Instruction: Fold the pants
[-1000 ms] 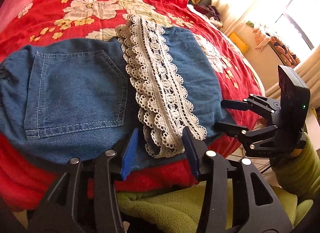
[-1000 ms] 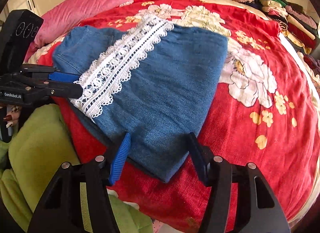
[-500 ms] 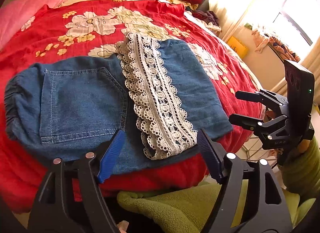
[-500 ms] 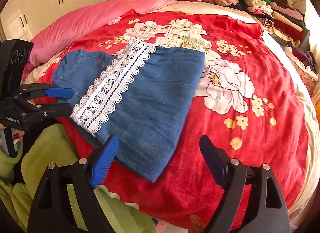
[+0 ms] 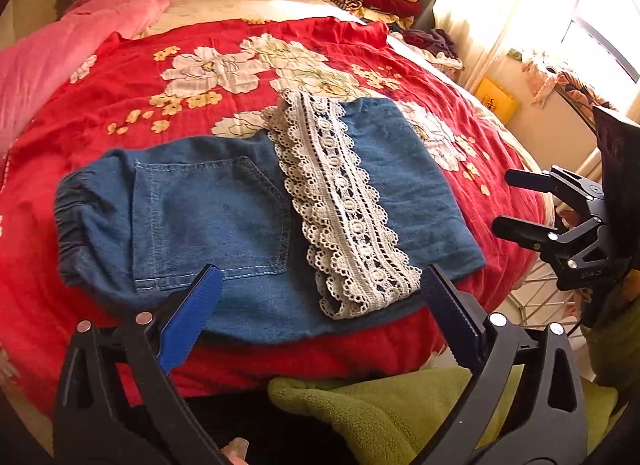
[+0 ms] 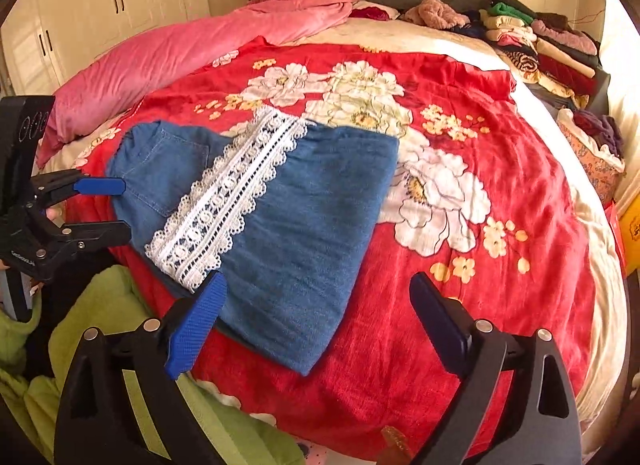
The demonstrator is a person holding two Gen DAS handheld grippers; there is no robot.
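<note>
lying folded pants — beyond both spread tongs, untouched

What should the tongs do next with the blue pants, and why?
Probably nothing more than lifting away, or one more fold. The pants lie folded flat on the red blanket, lace hem on top. Both the left tongs and right tongs are open and holding nothing.
</note>
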